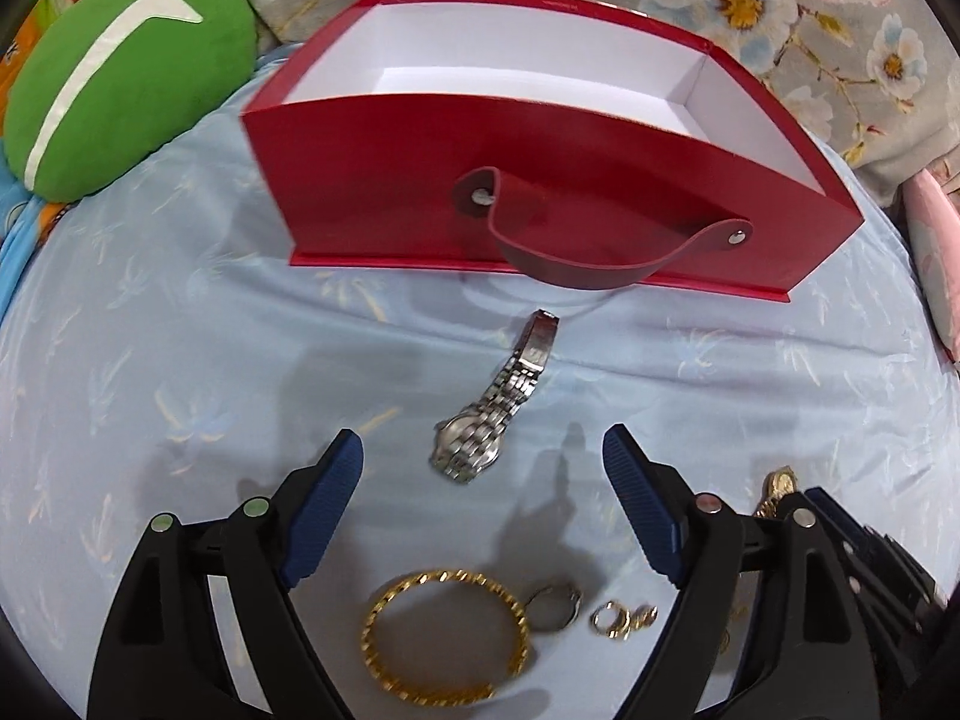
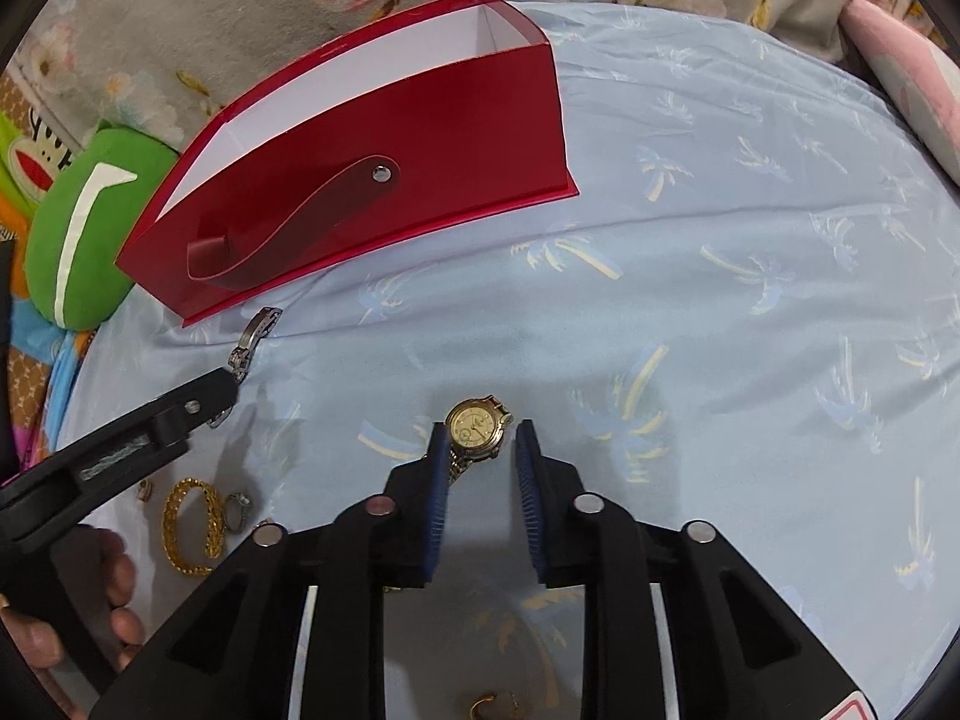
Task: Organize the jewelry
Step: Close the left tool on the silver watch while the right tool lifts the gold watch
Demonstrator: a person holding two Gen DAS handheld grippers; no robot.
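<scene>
A silver watch (image 1: 480, 420) lies stretched out on the pale blue sheet (image 1: 180, 360). My left gripper (image 1: 483, 474) stands open, its fingertips on either side of the watch's near end without touching it. In the right wrist view, a gold-faced watch (image 2: 477, 426) lies just past my right gripper (image 2: 480, 450). Those jaws stand narrow; the band runs along the left pad (image 2: 441, 480), and sheet shows between the band and the right pad. Near me lie a gold bangle (image 1: 447, 636), a silver ring (image 1: 558, 606) and small gold earrings (image 1: 618, 621).
A red box (image 1: 540, 150) with a white inside and a strap handle stands open-topped just beyond the silver watch. A green cushion (image 1: 120, 78) lies at the far left and a flowered blanket (image 1: 780, 12) behind. A hand (image 2: 90, 600) holds the left gripper.
</scene>
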